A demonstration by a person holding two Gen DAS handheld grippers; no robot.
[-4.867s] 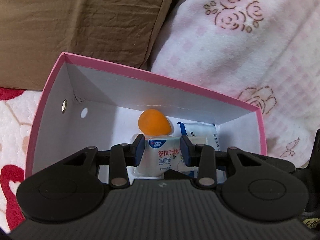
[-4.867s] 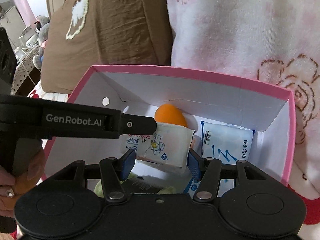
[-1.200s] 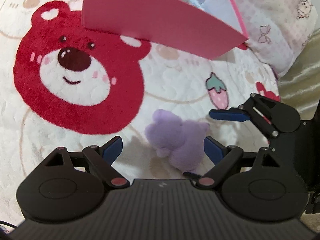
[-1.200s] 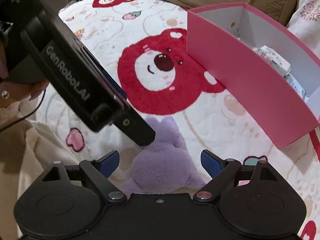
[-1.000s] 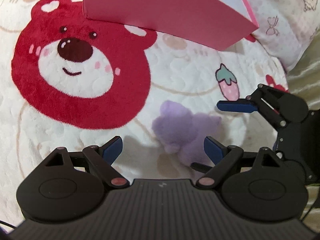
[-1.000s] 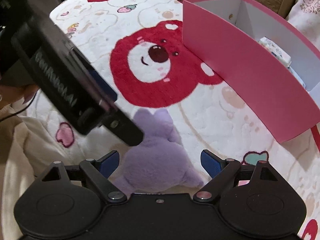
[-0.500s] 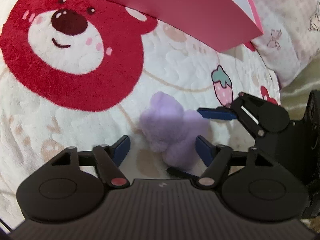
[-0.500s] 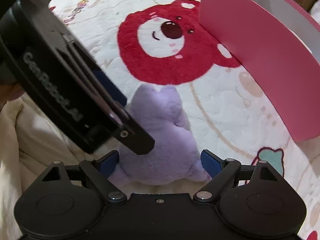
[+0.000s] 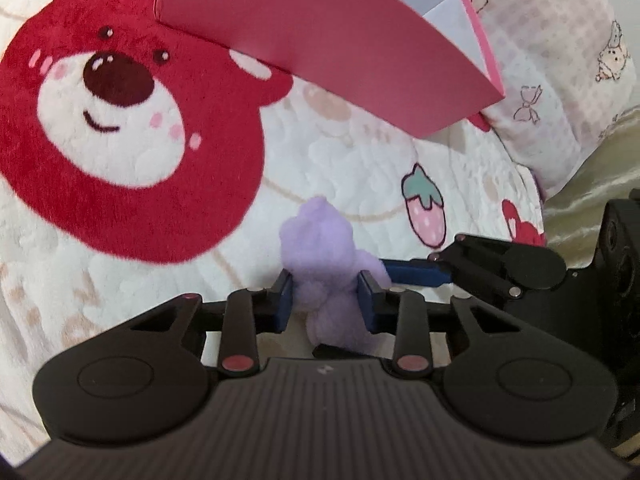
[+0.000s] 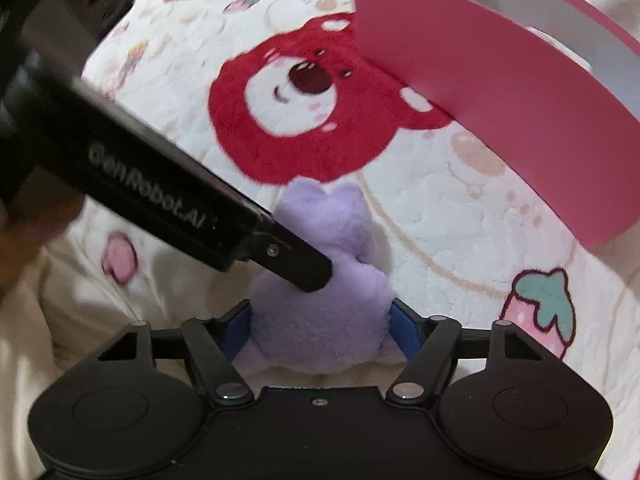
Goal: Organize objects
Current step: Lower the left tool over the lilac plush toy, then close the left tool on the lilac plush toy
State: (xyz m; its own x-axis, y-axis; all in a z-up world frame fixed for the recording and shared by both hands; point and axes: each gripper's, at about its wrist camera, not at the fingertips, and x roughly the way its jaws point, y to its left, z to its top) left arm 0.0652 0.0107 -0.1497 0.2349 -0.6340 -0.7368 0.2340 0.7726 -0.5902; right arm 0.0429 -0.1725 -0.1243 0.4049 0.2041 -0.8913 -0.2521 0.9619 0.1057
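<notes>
Left wrist view: the left gripper (image 9: 325, 303) has its jaws just closing, and the blue pads (image 9: 285, 300) are now pressed into both sides of a small purple plush toy (image 9: 320, 248), so it's clamped on the toy. The toy lies on a white fleece blanket (image 9: 340, 168) w/ a big red bear face (image 9: 120, 128) printed on it and a strawberry print (image 9: 424, 216) just to the toy's right. The right gripper (image 9: 416, 272) comes in from the right edge; one blue finger touches the toy's side, its other finger isn't visible here. Behind the toy, well apart, sits a pink box (image 9: 320, 32) w/ a white inside, its near wall facing the camera. A pink-and-white patterned cushion (image 9: 560, 80) is at far right, beside the box.

Right wrist view: the right gripper's jaws have also just been closing; both blue pads (image 10: 236, 330) sit against the toy's lower body, squeezing the fluff, so it's gripping the plush too. The left gripper's black finger reaches across from upper left and its tip presses into the toy's middle. The toy's two ears point toward the bear face. The pink box is at upper right, near but not touching the toy. Picture is a bit blurred.
</notes>
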